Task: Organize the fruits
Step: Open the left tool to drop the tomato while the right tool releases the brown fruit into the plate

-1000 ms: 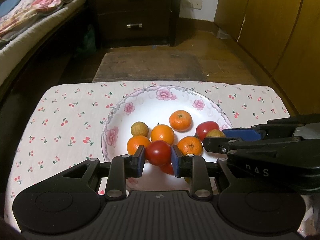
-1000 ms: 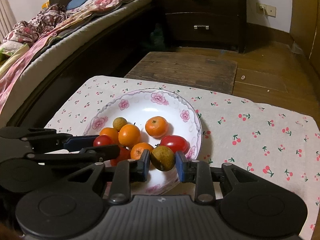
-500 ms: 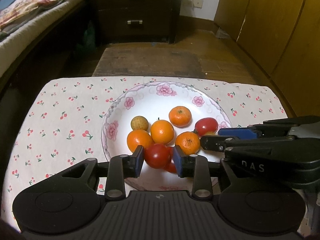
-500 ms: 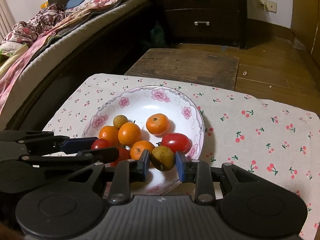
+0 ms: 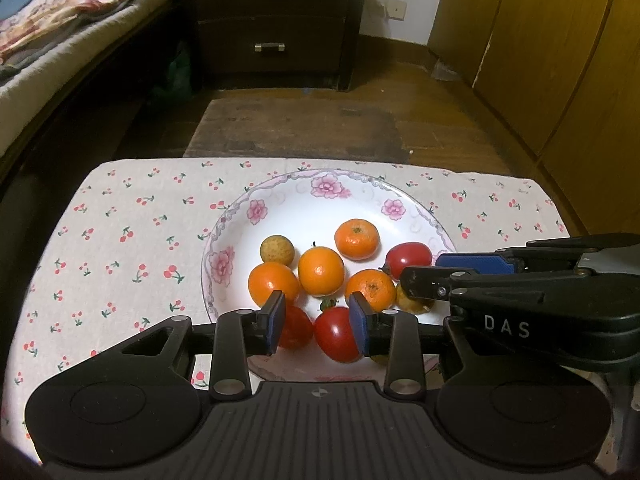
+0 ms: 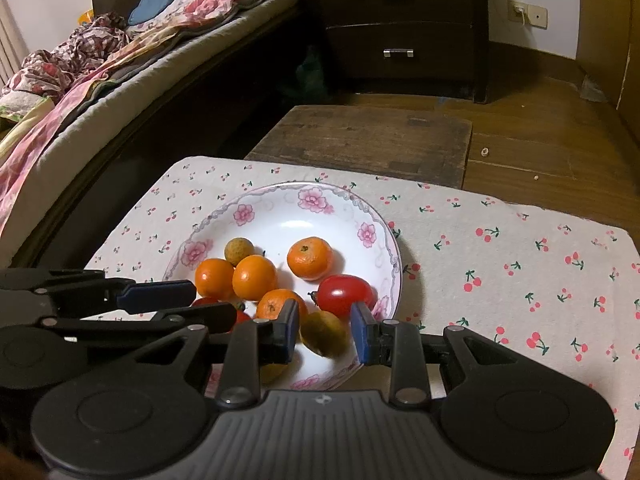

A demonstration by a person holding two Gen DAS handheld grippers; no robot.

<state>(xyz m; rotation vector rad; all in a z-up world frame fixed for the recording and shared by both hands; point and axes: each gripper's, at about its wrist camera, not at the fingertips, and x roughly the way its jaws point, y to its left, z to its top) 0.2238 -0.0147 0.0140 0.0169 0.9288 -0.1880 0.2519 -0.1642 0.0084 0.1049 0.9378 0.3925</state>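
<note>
A white flowered plate [image 5: 280, 208] [image 6: 376, 220] on the cherry-print cloth holds several oranges, red tomatoes and small brown-green fruits. My left gripper [image 5: 317, 322] is open over the plate's near edge. A red tomato [image 5: 336, 334] lies free between its fingers, a second tomato [image 5: 295, 328] beside it. My right gripper [image 6: 325, 330] is open just above the plate's near right rim. A brown-green fruit [image 6: 325, 334] lies loose between its fingers. Each gripper shows from the side in the other's view.
The cloth-covered table [image 5: 120, 232] has a bed [image 6: 100, 80] along its left side. A dark wooden platform [image 5: 296, 128] and a dark drawer chest [image 5: 276, 20] stand beyond the far edge. Wooden cabinet doors [image 5: 560, 60] line the right.
Both grippers have opened. The tomato has dropped from the left fingers and the brown-green fruit from the right fingers onto the plate. Both grippers have risen slightly.
</note>
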